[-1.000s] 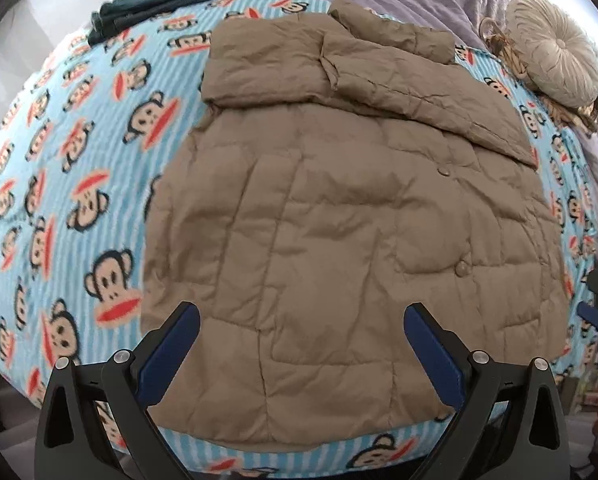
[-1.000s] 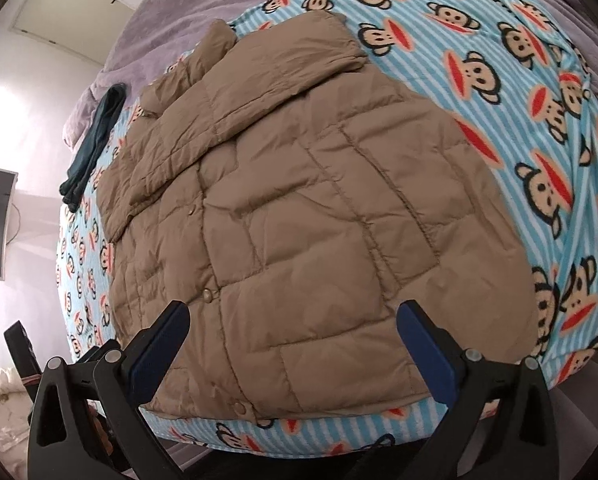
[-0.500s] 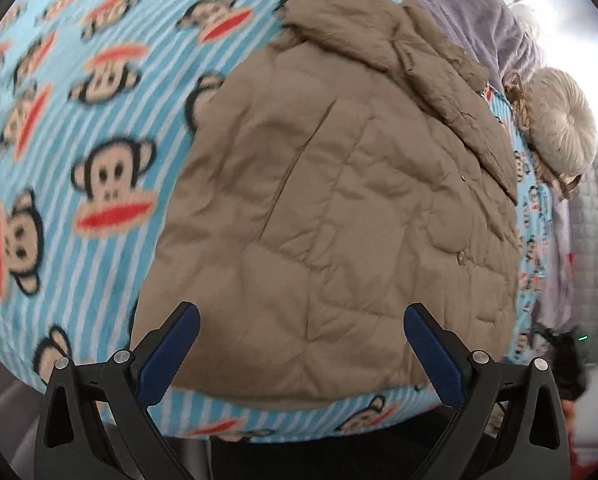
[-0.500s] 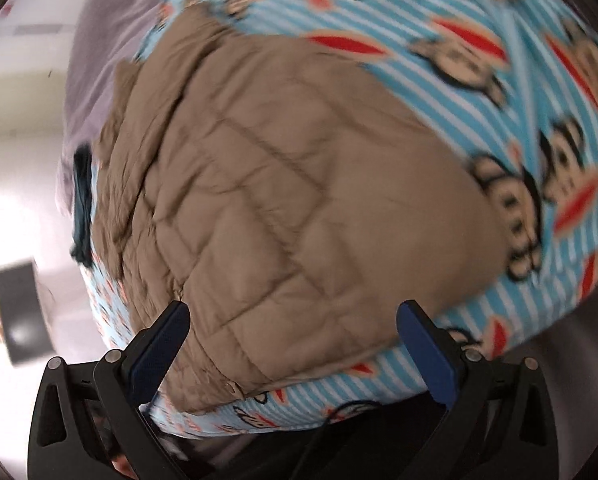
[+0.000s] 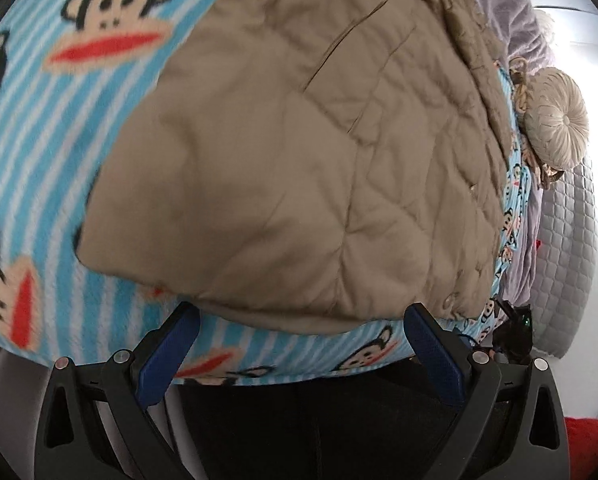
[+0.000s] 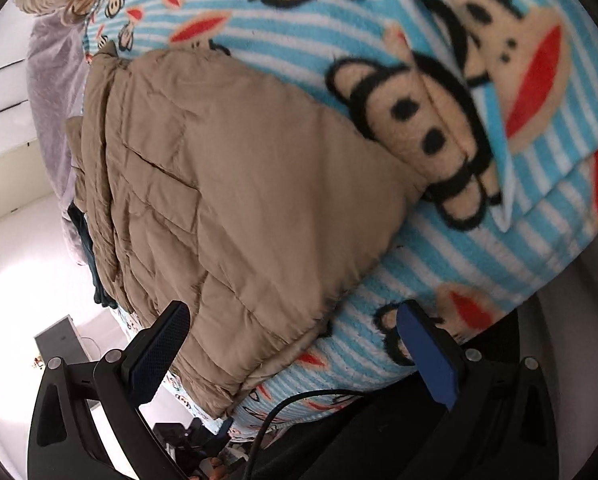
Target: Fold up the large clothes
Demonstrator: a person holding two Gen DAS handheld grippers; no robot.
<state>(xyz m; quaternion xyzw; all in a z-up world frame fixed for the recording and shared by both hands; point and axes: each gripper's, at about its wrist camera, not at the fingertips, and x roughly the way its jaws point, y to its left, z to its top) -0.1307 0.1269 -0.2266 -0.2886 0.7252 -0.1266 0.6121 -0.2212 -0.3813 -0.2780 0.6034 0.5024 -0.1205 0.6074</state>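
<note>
A tan quilted puffer jacket (image 5: 299, 152) lies spread flat on a blue striped monkey-print blanket (image 5: 39, 152); it also shows in the right wrist view (image 6: 235, 200). My left gripper (image 5: 301, 344) is open and empty, low over the blanket just in front of the jacket's bottom hem near its left corner. My right gripper (image 6: 293, 344) is open and empty, its jaws either side of the jacket's bottom right corner, close above the hem. The blanket (image 6: 419, 20) fills the right of that view.
A round pleated cream cushion (image 5: 555, 120) sits at the far right of the bed, on a grey quilted cover (image 5: 571, 260). A dark folded garment (image 6: 87, 248) lies beyond the jacket. A black cable (image 6: 299, 400) hangs below the bed edge.
Both grippers have dropped from high over the jacket to its bottom hem, left toward the left corner, right toward the right corner. Both stayed open. The jacket has not moved.
</note>
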